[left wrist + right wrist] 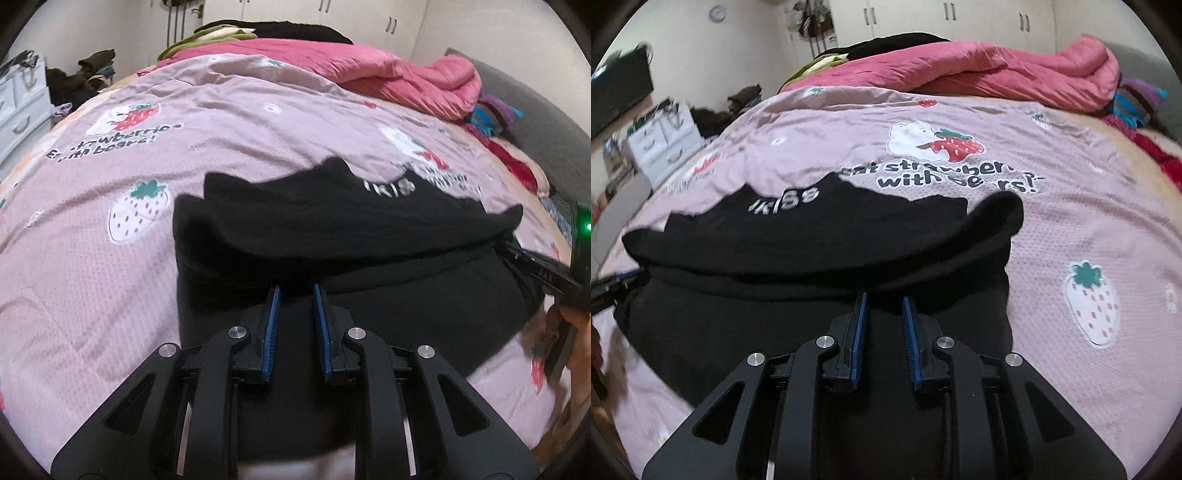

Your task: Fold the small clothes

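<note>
The garment [332, 229] is lying on the strawberry bedspread [110, 258], the quilt [369, 70] bunching behind at twelve o'clock, the drawer unit [22, 107] standing at ten.

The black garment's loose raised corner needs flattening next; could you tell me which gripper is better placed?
Probably the right gripper: the black garment has its raised corner just ahead of it, far from the left gripper.

Pink strawberry quilt [258, 122]; rumpled pink duvet [997, 70]; white drawers [665, 144].
</note>
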A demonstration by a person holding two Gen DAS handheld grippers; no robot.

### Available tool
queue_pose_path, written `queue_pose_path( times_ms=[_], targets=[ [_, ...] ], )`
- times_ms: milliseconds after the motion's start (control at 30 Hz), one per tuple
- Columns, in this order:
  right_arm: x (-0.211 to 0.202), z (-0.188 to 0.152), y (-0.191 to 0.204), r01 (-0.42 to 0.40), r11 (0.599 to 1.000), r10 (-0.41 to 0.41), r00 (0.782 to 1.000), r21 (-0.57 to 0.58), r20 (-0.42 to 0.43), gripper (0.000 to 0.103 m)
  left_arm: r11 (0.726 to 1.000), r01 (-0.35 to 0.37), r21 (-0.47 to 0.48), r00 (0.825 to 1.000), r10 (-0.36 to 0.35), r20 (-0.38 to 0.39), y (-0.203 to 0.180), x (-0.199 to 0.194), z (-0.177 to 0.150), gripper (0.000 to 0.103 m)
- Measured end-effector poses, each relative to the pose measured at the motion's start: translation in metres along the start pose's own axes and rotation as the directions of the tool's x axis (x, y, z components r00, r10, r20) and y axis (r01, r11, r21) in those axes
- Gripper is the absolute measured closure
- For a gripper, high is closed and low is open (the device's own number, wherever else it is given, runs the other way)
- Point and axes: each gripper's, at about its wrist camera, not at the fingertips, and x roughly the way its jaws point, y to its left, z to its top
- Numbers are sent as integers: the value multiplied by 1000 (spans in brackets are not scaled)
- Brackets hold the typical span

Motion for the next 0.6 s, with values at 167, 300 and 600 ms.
queue_pose_path(
  times_ms=[167, 300, 600],
  targets=[
    [4, 16, -5, -19, 999, 18, 1000, 42, 13, 84, 996, 14, -87, 999, -12, 31, 19, 10, 14, 91],
    [7, 28, -9, -24, 998, 23, 999, 58, 25, 84, 992, 12, -123, 999, -5, 54, 28, 15, 23, 86],
    [0, 38, -37, 34, 990, -46, 995, 138, 87, 67, 981, -61, -184, 986, 87, 139, 51, 3, 39, 77]
  ],
)
